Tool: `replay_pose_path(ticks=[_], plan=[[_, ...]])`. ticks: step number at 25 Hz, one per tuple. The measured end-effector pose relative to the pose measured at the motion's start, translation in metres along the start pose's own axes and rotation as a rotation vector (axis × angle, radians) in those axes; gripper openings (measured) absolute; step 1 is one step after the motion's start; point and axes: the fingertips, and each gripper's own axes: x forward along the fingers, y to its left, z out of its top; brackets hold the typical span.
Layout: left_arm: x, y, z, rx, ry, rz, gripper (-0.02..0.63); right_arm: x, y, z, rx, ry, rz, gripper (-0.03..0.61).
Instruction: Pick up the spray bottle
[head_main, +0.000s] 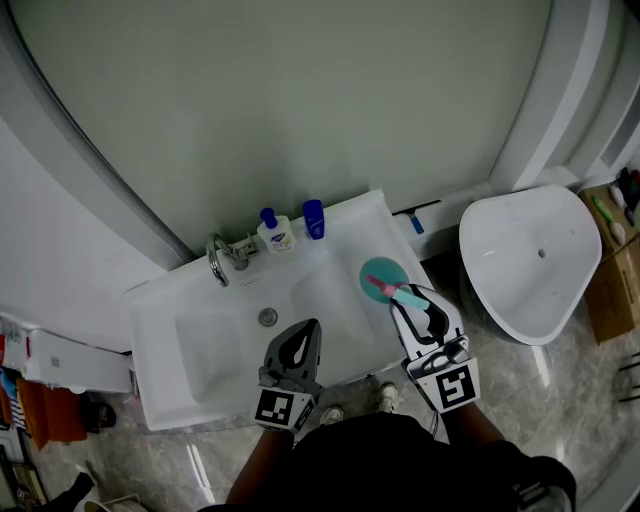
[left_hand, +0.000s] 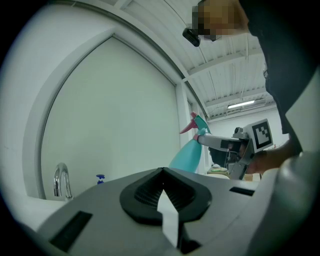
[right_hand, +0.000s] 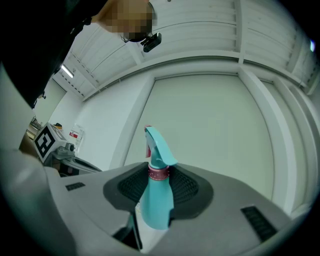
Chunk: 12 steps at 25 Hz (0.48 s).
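A teal spray bottle (head_main: 380, 276) with a pink trigger is held over the right end of the white sink (head_main: 160, 390). My right gripper (head_main: 409, 299) is shut on the bottle's neck. In the right gripper view the spray bottle (right_hand: 156, 192) stands upright between the jaws, nozzle on top. From the left gripper view the same spray bottle (left_hand: 188, 153) hangs in the air, tilted, with the right gripper (left_hand: 204, 140) clamped just under its head. My left gripper (head_main: 307, 330) hovers over the sink's front edge, shut and holding nothing; its tips (left_hand: 162, 172) meet.
A chrome faucet (head_main: 219, 263) stands at the back of the sink, with a white pump bottle (head_main: 274, 234) and a blue bottle (head_main: 314, 218) beside it. A white fixture (head_main: 530, 262) and a cardboard box (head_main: 612, 272) sit to the right. A large pale panel rises behind.
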Motion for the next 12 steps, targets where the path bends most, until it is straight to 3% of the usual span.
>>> replay_pose_path(ticks=[12], plan=[[-0.0009, 0.0008, -0.0021, 0.005, -0.021, 0.009, -0.003, -0.0014, -0.0013, -0.0038, 0.0, 0.002, 0.004, 0.129]])
